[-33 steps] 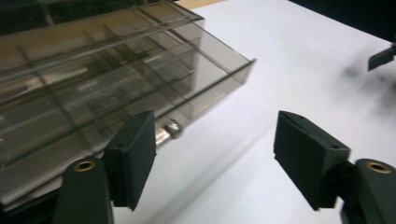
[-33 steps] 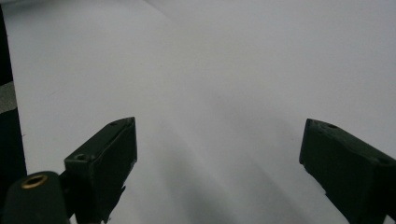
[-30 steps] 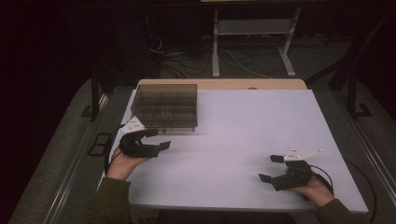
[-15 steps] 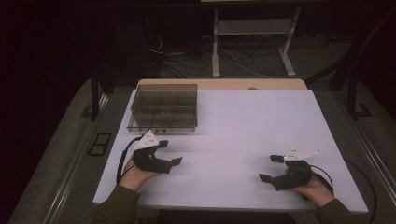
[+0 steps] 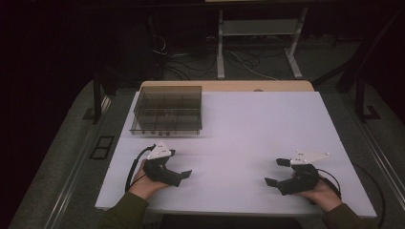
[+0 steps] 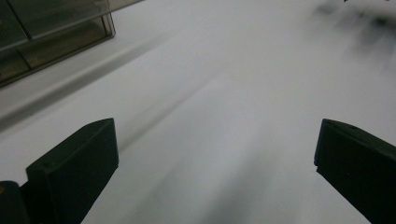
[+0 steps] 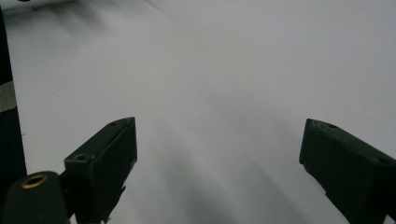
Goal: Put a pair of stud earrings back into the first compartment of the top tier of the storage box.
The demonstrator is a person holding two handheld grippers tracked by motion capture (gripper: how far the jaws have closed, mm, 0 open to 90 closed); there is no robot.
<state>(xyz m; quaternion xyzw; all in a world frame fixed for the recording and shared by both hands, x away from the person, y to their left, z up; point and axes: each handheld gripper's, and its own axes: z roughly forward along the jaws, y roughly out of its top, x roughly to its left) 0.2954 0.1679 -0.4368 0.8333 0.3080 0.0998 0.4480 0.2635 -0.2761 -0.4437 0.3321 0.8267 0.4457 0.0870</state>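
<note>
Organizer box (image 5: 167, 109): smoky clear plastic, rectangular, gridded; table (image 5: 267, 124) matte white.

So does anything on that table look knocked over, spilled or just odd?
Nothing stands out. The smoky clear compartment box sits upright and square near the far left of the white table. The left gripper and right gripper rest low at the near edge, jaws wide apart with nothing between them. No spills or damage visible.

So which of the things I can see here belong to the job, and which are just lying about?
Job:
- smoky clear plastic compartment box
- left gripper, jaws just opened, nothing between them
- right gripper, open, nothing between its jaws

Lying about:
- white table
- floor cables
- white metal stand
</note>
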